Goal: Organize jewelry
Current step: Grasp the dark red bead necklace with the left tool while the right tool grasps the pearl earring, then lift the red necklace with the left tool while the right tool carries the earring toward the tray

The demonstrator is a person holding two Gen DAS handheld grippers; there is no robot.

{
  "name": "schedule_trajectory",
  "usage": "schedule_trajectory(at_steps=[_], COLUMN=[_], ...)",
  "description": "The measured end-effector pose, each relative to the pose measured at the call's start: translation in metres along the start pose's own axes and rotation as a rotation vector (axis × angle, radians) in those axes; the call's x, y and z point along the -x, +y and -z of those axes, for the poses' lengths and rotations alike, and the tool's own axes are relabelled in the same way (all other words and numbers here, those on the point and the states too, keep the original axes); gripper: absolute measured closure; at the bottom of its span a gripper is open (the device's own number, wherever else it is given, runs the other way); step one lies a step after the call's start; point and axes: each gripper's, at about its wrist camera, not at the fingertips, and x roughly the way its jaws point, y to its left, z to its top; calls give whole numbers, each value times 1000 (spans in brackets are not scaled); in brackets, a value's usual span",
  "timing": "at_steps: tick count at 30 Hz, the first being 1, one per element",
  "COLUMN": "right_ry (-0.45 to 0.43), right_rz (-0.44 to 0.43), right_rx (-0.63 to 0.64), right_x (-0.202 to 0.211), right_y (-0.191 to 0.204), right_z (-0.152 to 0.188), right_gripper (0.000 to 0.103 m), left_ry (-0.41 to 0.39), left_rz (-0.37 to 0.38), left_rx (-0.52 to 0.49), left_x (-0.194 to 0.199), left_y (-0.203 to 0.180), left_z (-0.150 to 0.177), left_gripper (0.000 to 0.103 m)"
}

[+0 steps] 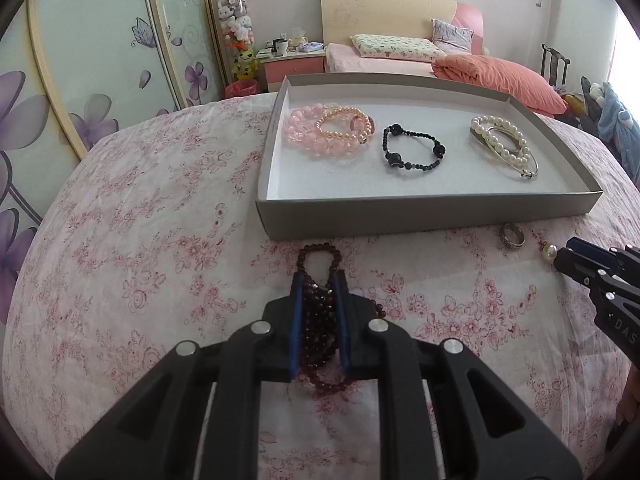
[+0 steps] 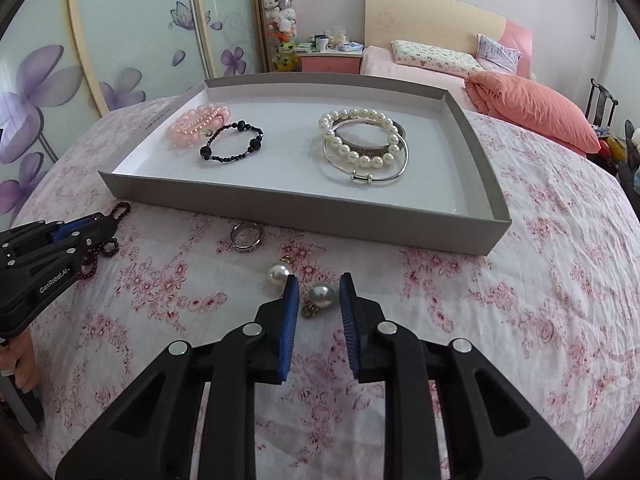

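Left gripper (image 1: 320,280): fingers (image 1: 297,320) nearly closed, clamped on the dark red bead bracelet (image 1: 320,320), which lies bunched on the floral bedspread (image 1: 140,260) just near of the tray (image 1: 420,216). One loop sticks out toward the tray wall, another trails back under the gripper.

Right gripper (image 2: 319,285): fingers (image 2: 289,320) apart, released, straddling a pearl earring (image 2: 322,295); pads close on either side, contact not clear. Second pearl earring (image 2: 278,273) just left of the left fingertip. Silver ring (image 2: 247,236) lies between the earrings and the tray; engraving unreadable.

In the tray: pink bead bracelets (image 2: 200,124) far left, black bead bracelet (image 2: 232,146) beside them, pearl bracelet (image 2: 362,142) stacked with silver bangles (image 2: 372,176) at right.

Writing: "GenRobot.AI" on left gripper body, seen from right wrist; "DAS" on right gripper, seen from left wrist.
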Motion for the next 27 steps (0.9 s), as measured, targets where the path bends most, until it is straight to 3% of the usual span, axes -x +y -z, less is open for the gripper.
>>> schedule_trajectory(at_steps=[4, 12, 20, 27], right_ry=[0, -2, -1, 0], right_rz=[8, 48, 93, 95], right_rx=[5, 44, -75, -84], right_x=[-1, 9, 11, 11], right_y=[2, 1, -36, -39], right_z=[-1, 9, 10, 12], right_gripper=[87, 87, 87, 87], left_ry=[0, 0, 0, 0], left_rz=[1, 1, 2, 2], left_rx=[1, 1, 1, 1], left_x=[0, 0, 0, 1], left_y=[0, 0, 0, 0], left_z=[0, 0, 0, 0], left_gripper=[87, 87, 87, 87])
